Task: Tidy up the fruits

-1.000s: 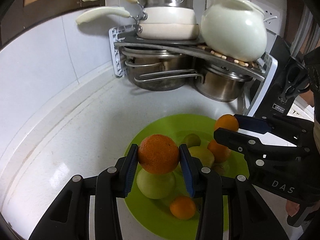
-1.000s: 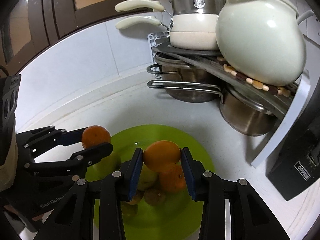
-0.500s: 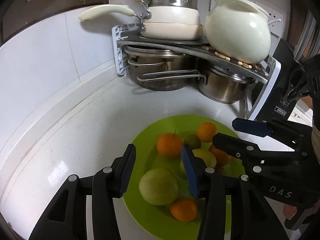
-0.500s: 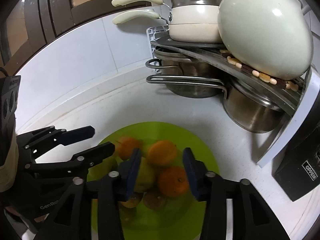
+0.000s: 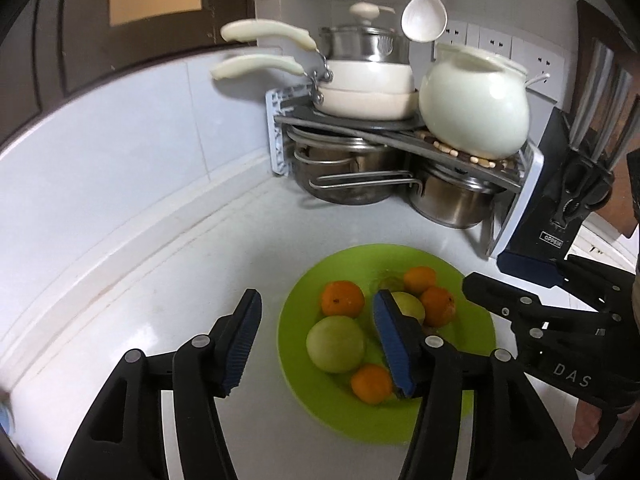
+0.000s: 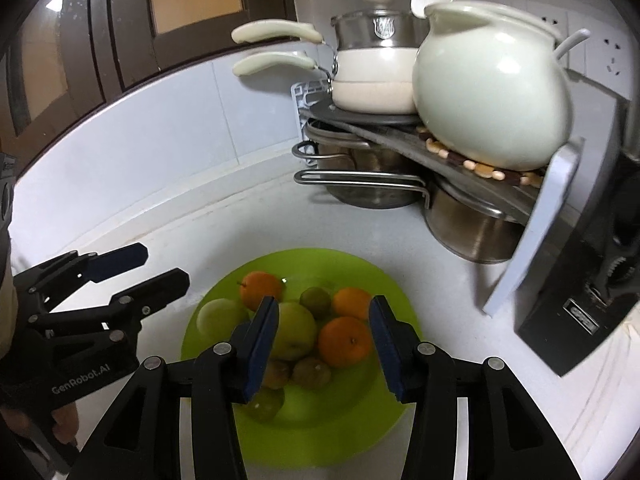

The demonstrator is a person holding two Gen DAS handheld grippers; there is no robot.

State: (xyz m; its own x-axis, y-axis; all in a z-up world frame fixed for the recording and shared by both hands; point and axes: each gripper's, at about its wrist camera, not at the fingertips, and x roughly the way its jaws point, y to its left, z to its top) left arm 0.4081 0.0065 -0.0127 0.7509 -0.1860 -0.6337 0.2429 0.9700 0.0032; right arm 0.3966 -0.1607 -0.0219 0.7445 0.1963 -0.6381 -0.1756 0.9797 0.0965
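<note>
Left black two-finger gripper with blue ribbed pads point(image 5: 318, 338): jaws spread wide, nothing between them. Right black two-finger gripper with blue pads point(image 6: 323, 346): jaws likewise parted and empty, held level beside the left.

The right gripper point(image 6: 323, 346) hides part of a green fruit point(image 6: 294, 335) and the small brown fruits point(image 6: 311, 372).

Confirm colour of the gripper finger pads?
Blue, ribbed pads on the black left gripper; same on the right gripper. Clearest in the left wrist view.
</note>
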